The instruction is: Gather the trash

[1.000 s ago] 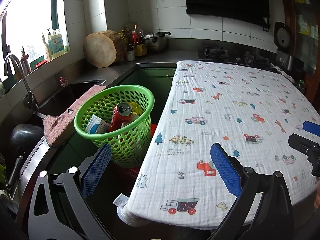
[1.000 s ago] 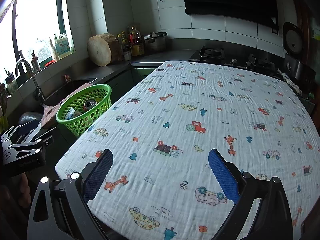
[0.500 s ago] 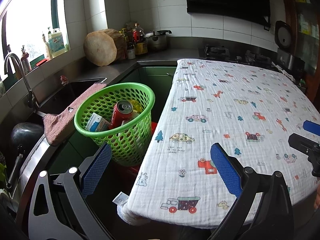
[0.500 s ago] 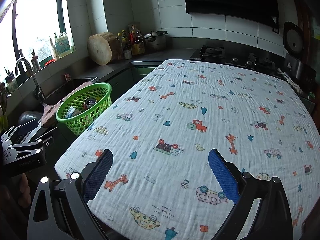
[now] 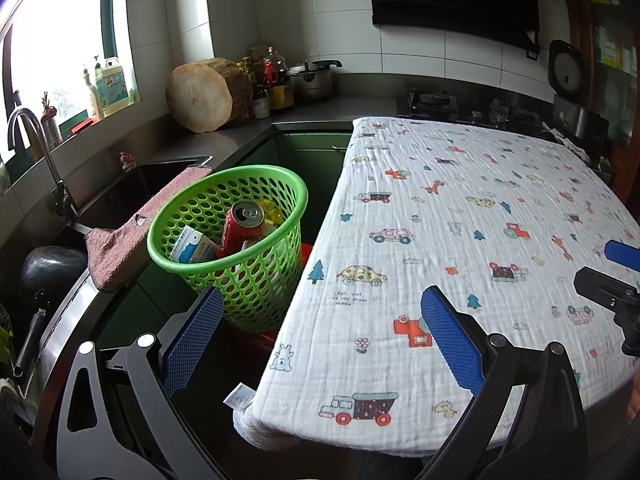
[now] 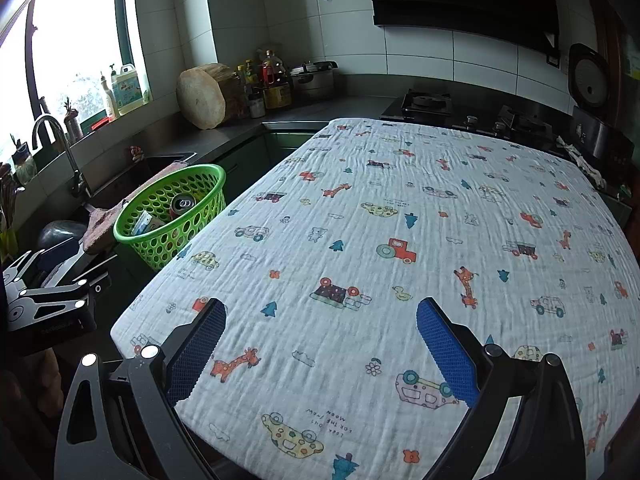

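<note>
A green perforated basket [image 5: 188, 216] [image 6: 212, 178] stands left of the table, on something red. Inside it lie a red drink can [image 5: 240, 230] [image 6: 181, 205], a white-and-blue carton [image 5: 192, 247] and something yellow [image 5: 272, 212]. My left gripper [image 5: 320, 334] is open and holds nothing; it hovers over the table's near left corner, with the basket ahead of its left finger. My right gripper [image 6: 320, 344] is open too, above the patterned cloth [image 6: 400, 240] [image 5: 460, 220] on the table. The right gripper's tip [image 5: 616, 276] shows at the left wrist view's right edge.
A pink towel [image 5: 132, 236] hangs over the sink edge beside the basket. A faucet [image 5: 36, 148], a dark pan [image 5: 48, 268], a round wooden block [image 5: 200, 96], bottles and a pot [image 5: 312, 78] line the counter. A stove [image 6: 428, 104] sits behind the table.
Both views have shifted only slightly; the basket, its contents and both open grippers stay as they were.
</note>
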Tool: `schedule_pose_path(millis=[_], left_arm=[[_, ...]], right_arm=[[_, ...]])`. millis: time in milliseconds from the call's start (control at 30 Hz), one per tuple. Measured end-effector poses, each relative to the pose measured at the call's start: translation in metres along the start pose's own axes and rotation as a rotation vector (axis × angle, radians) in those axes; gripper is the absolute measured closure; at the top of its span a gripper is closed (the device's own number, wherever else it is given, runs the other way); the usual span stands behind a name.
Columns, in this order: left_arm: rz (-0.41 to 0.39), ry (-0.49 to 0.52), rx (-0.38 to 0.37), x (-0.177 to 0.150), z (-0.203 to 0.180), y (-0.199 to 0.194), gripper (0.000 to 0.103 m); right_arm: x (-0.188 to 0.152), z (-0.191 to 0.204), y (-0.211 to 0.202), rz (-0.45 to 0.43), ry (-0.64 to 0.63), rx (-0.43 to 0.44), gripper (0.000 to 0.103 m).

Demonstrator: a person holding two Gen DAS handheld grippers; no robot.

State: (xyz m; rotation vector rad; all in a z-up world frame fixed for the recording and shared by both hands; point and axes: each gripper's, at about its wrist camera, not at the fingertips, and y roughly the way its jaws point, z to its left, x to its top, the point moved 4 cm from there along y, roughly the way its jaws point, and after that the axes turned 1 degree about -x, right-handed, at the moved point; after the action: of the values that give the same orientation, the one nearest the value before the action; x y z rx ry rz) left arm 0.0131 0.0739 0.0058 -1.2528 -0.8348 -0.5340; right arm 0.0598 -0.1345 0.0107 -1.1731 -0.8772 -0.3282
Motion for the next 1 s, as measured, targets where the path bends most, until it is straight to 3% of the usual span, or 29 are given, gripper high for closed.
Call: schedule_pose_path(millis=[1000], left_arm=[[-0.007,0.002,-0.013,0.000,-0.004,-0.002,0.005]], right_arm=[[-0.002,-0.011,0.002,0.000,0.010,-0.018,0.010]])
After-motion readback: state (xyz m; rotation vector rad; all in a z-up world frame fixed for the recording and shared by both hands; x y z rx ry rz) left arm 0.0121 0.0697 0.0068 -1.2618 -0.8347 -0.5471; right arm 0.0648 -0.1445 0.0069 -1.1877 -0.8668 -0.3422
